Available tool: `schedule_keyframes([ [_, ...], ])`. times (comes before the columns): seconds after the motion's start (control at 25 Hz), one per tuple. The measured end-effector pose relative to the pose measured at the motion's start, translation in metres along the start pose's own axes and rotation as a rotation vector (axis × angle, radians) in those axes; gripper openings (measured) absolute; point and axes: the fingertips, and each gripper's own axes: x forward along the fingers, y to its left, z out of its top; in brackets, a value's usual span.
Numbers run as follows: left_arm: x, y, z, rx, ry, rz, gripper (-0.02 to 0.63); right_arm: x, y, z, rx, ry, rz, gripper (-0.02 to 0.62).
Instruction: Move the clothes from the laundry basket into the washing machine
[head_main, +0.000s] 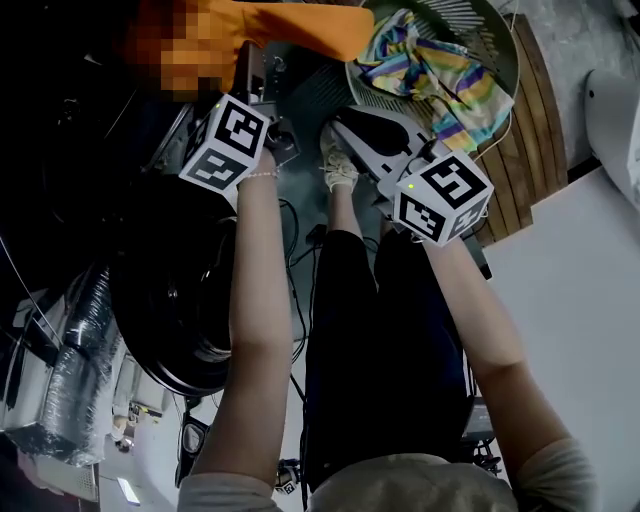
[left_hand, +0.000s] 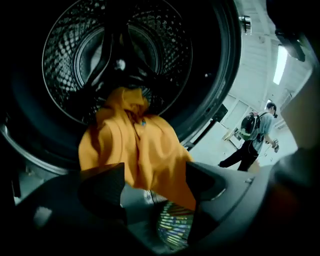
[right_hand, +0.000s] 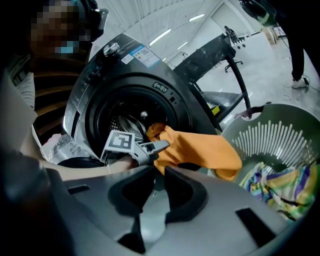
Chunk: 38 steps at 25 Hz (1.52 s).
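Light, floppy orange cloth (left_hand: 135, 142) hangs loose between wide-open left tongs (left_hand: 152, 175); right tongs (right_hand: 157, 175) barely ajar, empty; I'd pinch a bunched fold

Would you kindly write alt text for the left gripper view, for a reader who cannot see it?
An orange garment hangs at the mouth of a washing machine drum, between the left gripper's open jaws. A person is visible at right.

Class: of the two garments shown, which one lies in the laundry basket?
The striped garment; the orange garment hangs at the washer drum.
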Motion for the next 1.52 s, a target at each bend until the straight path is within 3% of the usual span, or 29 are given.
schedule_keyframes([
  [0.12,0.017,-0.03,-0.035,-0.089,0.094,-0.133,0.367,-0.002,-0.006,-0.001,0.006,-0.005,-0.008,0.069],
  [0.24,0.035,-0.057,-0.045,-0.139,0.12,-0.214,0.367,-0.004,-0.011,-0.001,0.011,-0.019,-0.011,0.069],
  [0.4,0.055,-0.079,-0.056,-0.069,0.169,-0.253,0.354,-0.008,-0.018,-0.006,0.016,-0.011,-0.026,0.069],
  [0.44,0.056,-0.082,-0.057,-0.049,0.173,-0.255,0.3,-0.01,-0.02,-0.007,0.016,-0.01,-0.028,0.069],
  [0.48,0.056,-0.085,-0.057,-0.029,0.17,-0.248,0.154,-0.011,-0.022,-0.007,0.016,-0.009,-0.032,0.069],
  [0.52,0.056,-0.086,-0.056,-0.009,0.161,-0.239,0.048,-0.012,-0.024,-0.008,0.015,-0.008,-0.036,0.069],
  [0.56,0.054,-0.088,-0.055,0.012,0.151,-0.233,0.026,-0.013,-0.026,-0.008,0.014,-0.006,-0.041,0.067],
  [0.72,0.039,-0.076,-0.045,0.077,0.134,-0.179,0.026,-0.012,-0.031,-0.003,-0.008,-0.001,-0.064,0.065],
  [0.84,0.026,-0.058,-0.027,0.169,0.096,-0.111,0.025,-0.005,-0.034,0.003,-0.035,-0.002,-0.092,0.036],
  [1.0,0.016,-0.036,0.014,0.322,0.0,-0.011,0.025,0.013,-0.03,0.012,-0.067,-0.002,-0.105,0.015],
  [1.16,0.013,-0.01,0.061,0.425,-0.104,0.074,0.026,0.037,-0.016,0.023,-0.086,-0.002,-0.075,0.014],
  [1.28,0.021,0.011,0.096,0.465,-0.162,0.112,0.026,0.056,-0.012,0.032,-0.128,0.003,-0.05,0.014],
  [1.36,0.023,0.029,0.124,0.477,-0.23,0.182,0.026,0.066,-0.013,0.035,-0.151,0.008,-0.039,0.014],
  [1.52,0.026,0.047,0.173,0.43,-0.343,0.247,0.026,0.079,-0.017,0.041,-0.153,0.007,-0.021,0.014],
])
